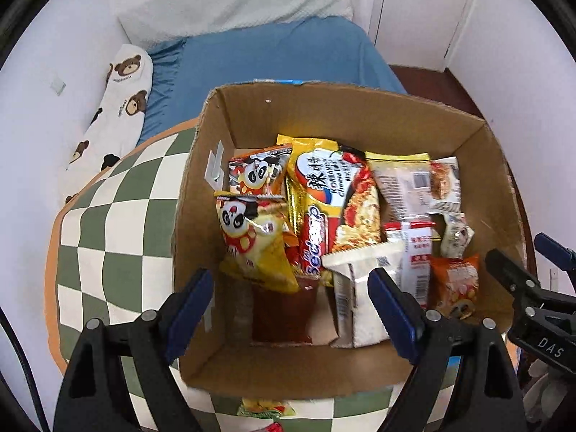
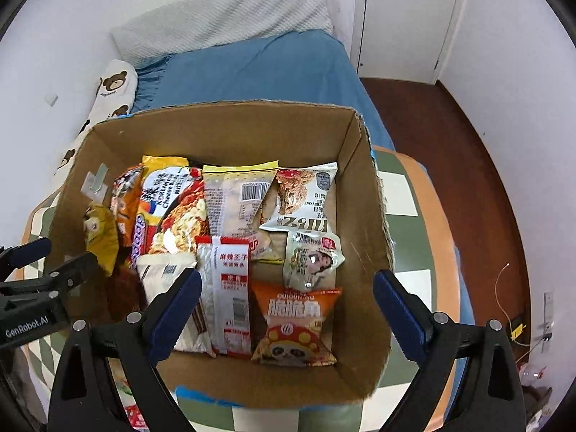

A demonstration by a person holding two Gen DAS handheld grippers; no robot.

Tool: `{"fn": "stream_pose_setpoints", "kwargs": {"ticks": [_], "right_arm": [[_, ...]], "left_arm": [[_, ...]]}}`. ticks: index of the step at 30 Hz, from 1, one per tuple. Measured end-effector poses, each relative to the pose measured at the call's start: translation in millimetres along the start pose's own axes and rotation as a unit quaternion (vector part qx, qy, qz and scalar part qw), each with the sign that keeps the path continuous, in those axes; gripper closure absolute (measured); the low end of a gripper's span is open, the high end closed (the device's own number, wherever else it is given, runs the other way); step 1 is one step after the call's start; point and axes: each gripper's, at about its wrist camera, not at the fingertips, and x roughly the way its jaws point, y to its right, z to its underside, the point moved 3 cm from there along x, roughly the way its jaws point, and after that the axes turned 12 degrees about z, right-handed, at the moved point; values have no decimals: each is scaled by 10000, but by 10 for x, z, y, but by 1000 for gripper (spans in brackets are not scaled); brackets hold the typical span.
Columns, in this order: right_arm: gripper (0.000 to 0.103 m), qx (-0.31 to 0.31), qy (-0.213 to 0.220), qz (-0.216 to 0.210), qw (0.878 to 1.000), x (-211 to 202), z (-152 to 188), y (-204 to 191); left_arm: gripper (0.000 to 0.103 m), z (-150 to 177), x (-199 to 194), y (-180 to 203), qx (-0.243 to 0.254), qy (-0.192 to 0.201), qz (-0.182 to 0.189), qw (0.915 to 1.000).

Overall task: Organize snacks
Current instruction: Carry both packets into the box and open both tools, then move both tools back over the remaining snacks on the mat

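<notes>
A cardboard box (image 1: pixel 360 115) sits open on a green-and-white checkered cushion (image 1: pixel 108 223), and every snack is placed here relative to that box. Against its left wall stand two panda-print snack bags (image 1: pixel 252 237), the yellow one in front of the orange one. Next to them, toward the box's middle, a yellow Korean cheese noodle pack (image 2: pixel 172 212) leans on a red-labelled wrapper. Right of that lies a pale packet with a barcode (image 2: pixel 234 201), then an oat snack bag (image 2: pixel 306 198) near the right wall. In the box's front half lie a white packet (image 1: pixel 360 288), a red-and-white striped packet (image 2: pixel 230 295), a small pale pouch (image 2: pixel 311 262) and an orange panda bag (image 2: pixel 295 327). The left claw (image 1: pixel 291 309) hovers over the box's near left part, released and holding nothing. The right claw (image 2: pixel 288 309) hovers over the near right part, likewise spread wide and empty. Outside the box, by its near wall, another yellow wrapper (image 1: pixel 264 406) lies on the cushion.
</notes>
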Motion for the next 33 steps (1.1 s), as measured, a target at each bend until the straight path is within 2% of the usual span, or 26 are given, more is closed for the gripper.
{"fn": "stream_pose_setpoints", "kwargs": {"ticks": [6,16,23,26,28,29,31,33], "right_arm": [[5,50,353,35,9994,-369,177,69],[5,147,948,28,9954,-1089,461,214],[5,366,1233,-77,9917,-1518,680,294],[5,351,1166,-287,9921,-1585,812,246],[5,242,1019,-369,9938,-1548,920,160],[6,125,801,-540,9952,-1457,1010,57],[28,-95,343,-898,9953,-1242,1178,-164],[29,-264,-26,-1175,9927,-1034,1347,-393]], "left_arm": [[16,189,-370,103,-24,515,14,9987],[16,507,-1039,315,129,1093,179,9938],[16,727,-1326,361,98,1293,304,9911],[16,881,-1355,217,-102,1278,256,9914],[16,1033,-1301,28,-244,1180,32,9927],[16,1099,-1267,-40,-285,1134,-83,9931],[16,1279,-1119,-275,-362,941,-518,9936],[16,1487,-938,-550,-526,612,-832,9933]]}}
